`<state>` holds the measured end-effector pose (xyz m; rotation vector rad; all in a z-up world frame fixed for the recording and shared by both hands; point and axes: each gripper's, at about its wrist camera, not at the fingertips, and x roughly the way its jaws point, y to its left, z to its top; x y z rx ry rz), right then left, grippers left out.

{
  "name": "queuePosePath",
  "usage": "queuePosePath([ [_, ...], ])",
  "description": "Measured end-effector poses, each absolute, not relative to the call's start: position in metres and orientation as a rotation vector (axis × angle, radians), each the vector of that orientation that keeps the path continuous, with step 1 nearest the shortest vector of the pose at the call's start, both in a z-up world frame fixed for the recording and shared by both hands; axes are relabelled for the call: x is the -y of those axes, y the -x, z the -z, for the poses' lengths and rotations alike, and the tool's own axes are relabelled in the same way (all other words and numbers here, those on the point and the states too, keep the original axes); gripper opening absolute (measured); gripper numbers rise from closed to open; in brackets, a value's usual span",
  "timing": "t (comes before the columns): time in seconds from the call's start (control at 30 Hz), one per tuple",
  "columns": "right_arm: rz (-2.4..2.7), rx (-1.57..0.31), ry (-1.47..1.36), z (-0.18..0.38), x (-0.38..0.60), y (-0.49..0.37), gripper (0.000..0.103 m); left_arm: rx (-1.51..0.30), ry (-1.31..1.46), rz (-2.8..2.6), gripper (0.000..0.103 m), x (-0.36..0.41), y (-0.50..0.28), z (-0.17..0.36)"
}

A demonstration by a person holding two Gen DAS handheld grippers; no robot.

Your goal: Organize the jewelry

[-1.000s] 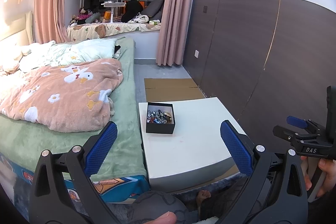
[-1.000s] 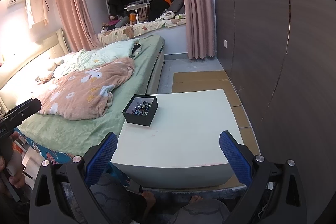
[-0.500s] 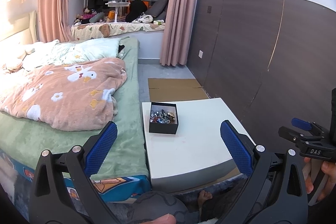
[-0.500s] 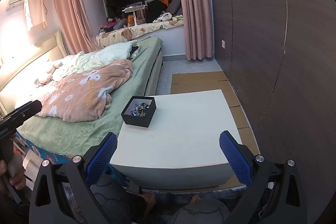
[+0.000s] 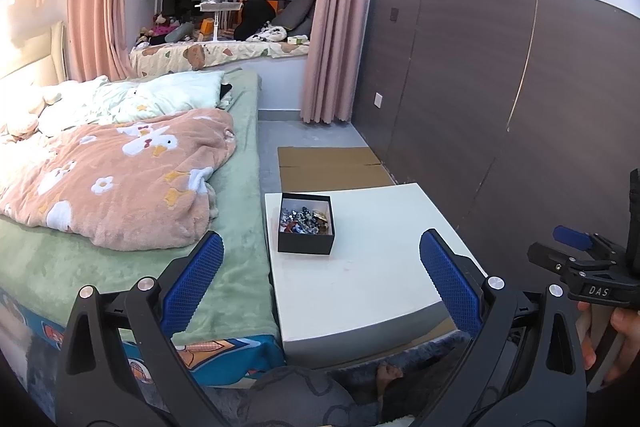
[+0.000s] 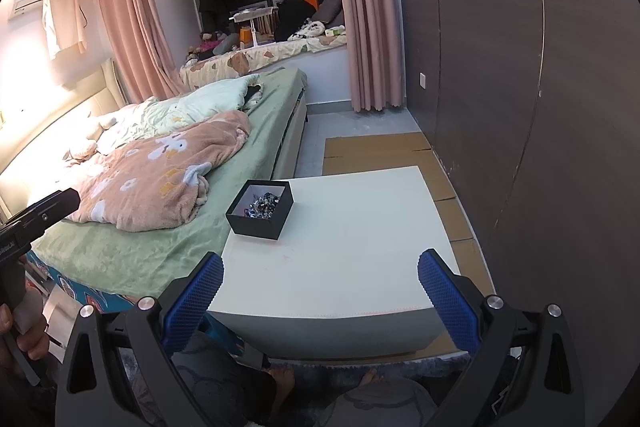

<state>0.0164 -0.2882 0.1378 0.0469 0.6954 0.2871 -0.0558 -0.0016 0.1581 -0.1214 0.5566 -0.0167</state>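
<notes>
Left wrist view: your left gripper [image 5: 320, 287] fills the lower frame, its blue pads [image 5: 194, 287] spread wide and holding nothing. At centre, the black box [image 5: 306, 227] of mixed jewelry [image 5: 306, 219] sits on the white table's [image 5: 380, 267] far left corner, beside the bed [image 5: 232, 227]. Your right gripper [image 5: 576, 247] shows at the right edge; how wide it stands cannot be told here.

Right wrist view: your right gripper [image 6: 320, 287] stands wide and empty in the lower frame. The box [image 6: 260, 211] sits left of centre on the table [image 6: 360, 247], well apart from the pads [image 6: 448, 299].
</notes>
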Motion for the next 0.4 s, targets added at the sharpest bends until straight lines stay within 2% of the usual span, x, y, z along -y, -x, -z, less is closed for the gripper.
queuePosePath([
  [0.4,-0.279,-0.722,-0.063,-0.123,0.291,-0.032,0.096,-0.573,0.107,0.034,0.098,0.011,0.035,-0.149],
])
